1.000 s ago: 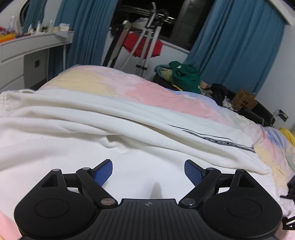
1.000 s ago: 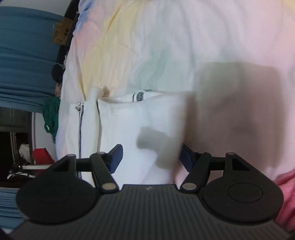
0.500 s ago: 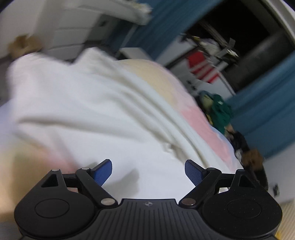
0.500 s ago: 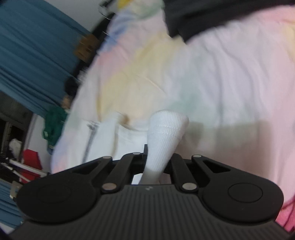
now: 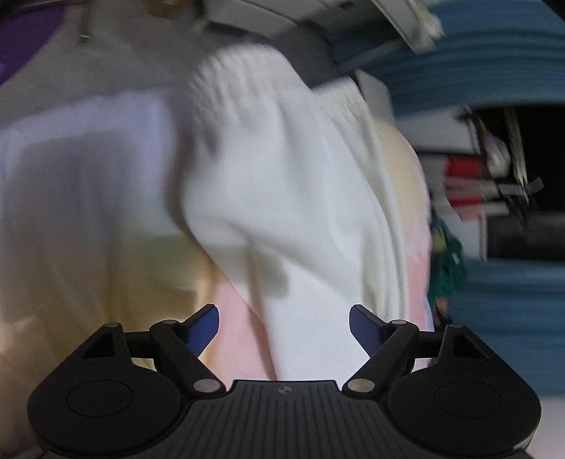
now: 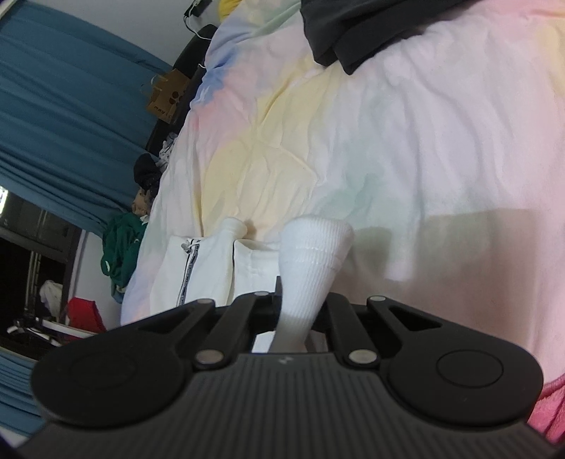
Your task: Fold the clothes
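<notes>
A white garment [image 5: 293, 197] with a ribbed band at its far end lies bunched on the pastel bedsheet [image 5: 88, 212]; the left wrist view is motion-blurred. My left gripper [image 5: 284, 328] hovers over the garment's near part, open, with nothing between its blue pads [image 5: 206, 326]. In the right wrist view the same white garment [image 6: 208, 268], with a black-striped trim, lies folded at the left. My right gripper [image 6: 300, 307] is shut on its white ribbed cuff [image 6: 314, 247], which stands up out of the jaws above the sheet [image 6: 423, 159].
A dark garment [image 6: 353, 31] lies on the bed's far part. Pink fabric [image 6: 551, 406] shows at the near right. Beyond the bed are a heap of green clothes [image 6: 120, 247], a cardboard box [image 6: 167, 95] and blue curtains [image 6: 53, 123]. White furniture [image 5: 300, 17] stands past the bed.
My right gripper closed on the ribbed cuff and raised it off the bed. The left gripper stayed open while its view swung round over the garment.
</notes>
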`<action>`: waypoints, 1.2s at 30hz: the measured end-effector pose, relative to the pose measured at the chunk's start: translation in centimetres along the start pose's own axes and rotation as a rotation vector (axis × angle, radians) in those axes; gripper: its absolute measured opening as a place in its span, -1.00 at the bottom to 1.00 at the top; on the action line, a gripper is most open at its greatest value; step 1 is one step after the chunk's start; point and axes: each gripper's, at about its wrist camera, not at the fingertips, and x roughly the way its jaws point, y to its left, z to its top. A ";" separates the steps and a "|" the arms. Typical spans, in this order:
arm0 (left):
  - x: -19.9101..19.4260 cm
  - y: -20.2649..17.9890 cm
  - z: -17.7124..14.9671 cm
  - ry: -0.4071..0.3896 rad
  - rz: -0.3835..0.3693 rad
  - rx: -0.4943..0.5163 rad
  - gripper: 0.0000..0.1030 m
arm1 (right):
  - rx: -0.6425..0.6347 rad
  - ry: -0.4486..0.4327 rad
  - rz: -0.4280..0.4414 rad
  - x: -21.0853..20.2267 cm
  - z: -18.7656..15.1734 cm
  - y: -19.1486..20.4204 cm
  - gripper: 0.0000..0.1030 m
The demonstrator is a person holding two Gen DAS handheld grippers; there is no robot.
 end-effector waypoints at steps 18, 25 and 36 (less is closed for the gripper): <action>-0.4 0.7 4.1 -0.144 -0.074 0.092 -0.79 | 0.005 -0.015 0.020 -0.1 0.5 -0.2 -0.90; -5.4 -3.0 1.3 -0.167 -0.176 0.231 -0.91 | -0.001 -0.041 0.079 -1.6 0.9 -0.3 -0.90; -9.5 -3.7 -0.5 -0.181 -0.173 0.252 -0.91 | 0.022 -0.074 0.125 -3.6 2.3 -1.2 -0.90</action>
